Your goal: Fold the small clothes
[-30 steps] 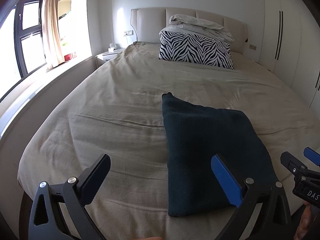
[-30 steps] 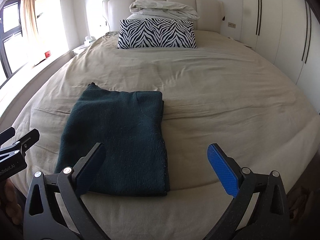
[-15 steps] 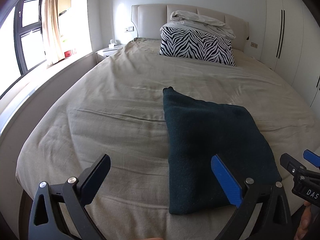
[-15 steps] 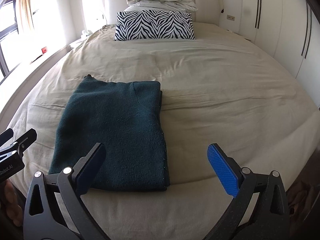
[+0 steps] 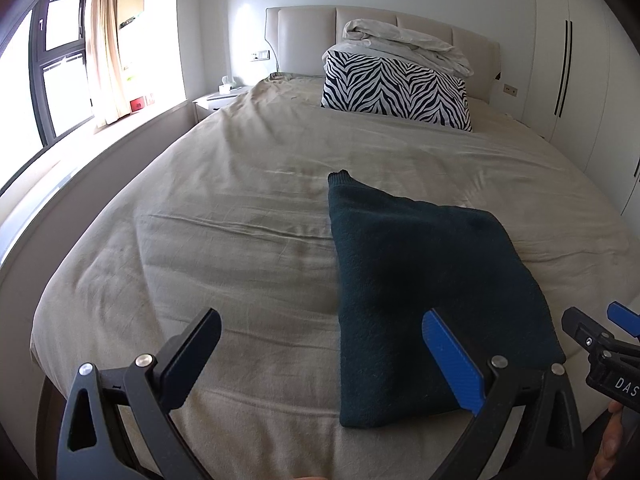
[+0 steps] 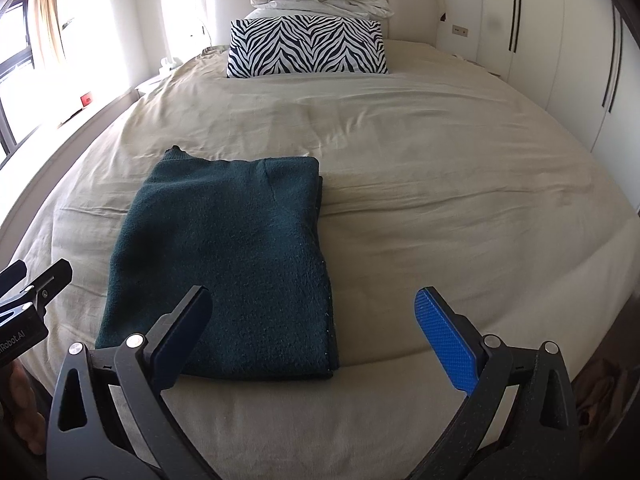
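Both grippers backed off slightly; sweater lies folded on bed
Left gripper and right gripper jaws spread, empty; fold looks complete, next likely set aside

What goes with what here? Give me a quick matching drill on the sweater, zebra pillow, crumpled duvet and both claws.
Things:
1. dark green sweater
2. zebra pillow
3. crumpled duvet
4. left claw and right claw

States:
A. piled on top of the pillow
B. open, holding nothing
C. folded flat near the foot of the bed
D. by the headboard

Pairs: 1-C, 2-D, 3-A, 4-B
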